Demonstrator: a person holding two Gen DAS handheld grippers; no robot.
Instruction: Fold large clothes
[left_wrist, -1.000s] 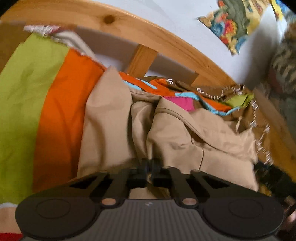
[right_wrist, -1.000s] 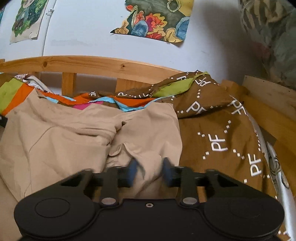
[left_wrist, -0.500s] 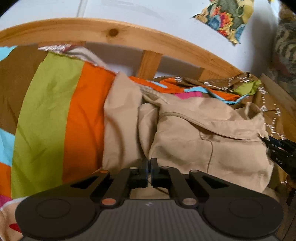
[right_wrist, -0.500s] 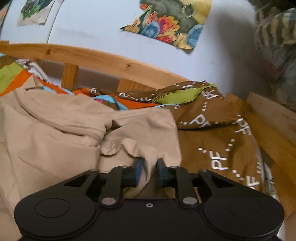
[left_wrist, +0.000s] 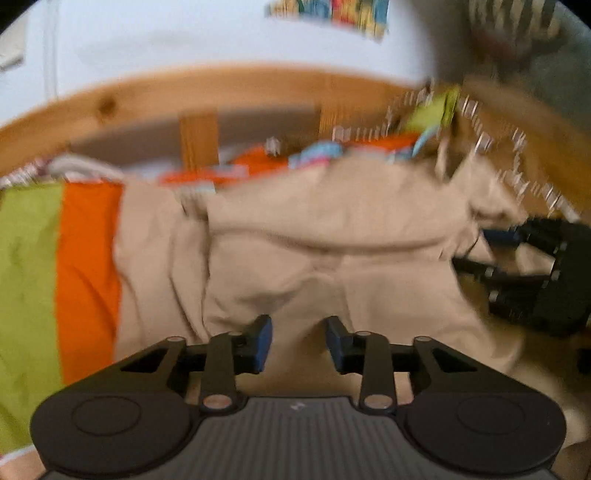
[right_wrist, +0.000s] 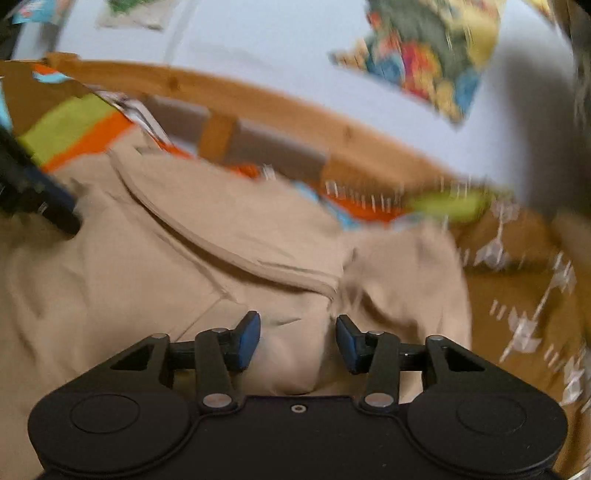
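Note:
A large beige garment lies crumpled on the bed, with a collar or hem seam running across it. My left gripper is open just above the cloth's near edge, nothing between its blue pads. My right gripper is also open over the garment's near part, with cloth bulging below the gap but not pinched. The right gripper shows at the right edge of the left wrist view, and the left gripper at the left edge of the right wrist view. Both frames are motion-blurred.
A striped bedcover in green and orange lies left of the garment; a brown patterned duvet is bunched at the right. A wooden bed rail runs behind, against a white wall with a colourful picture.
Both grippers have opened and let go of the beige cloth they were pinching. The garment now lies spread wider between them, and both cameras have shifted.

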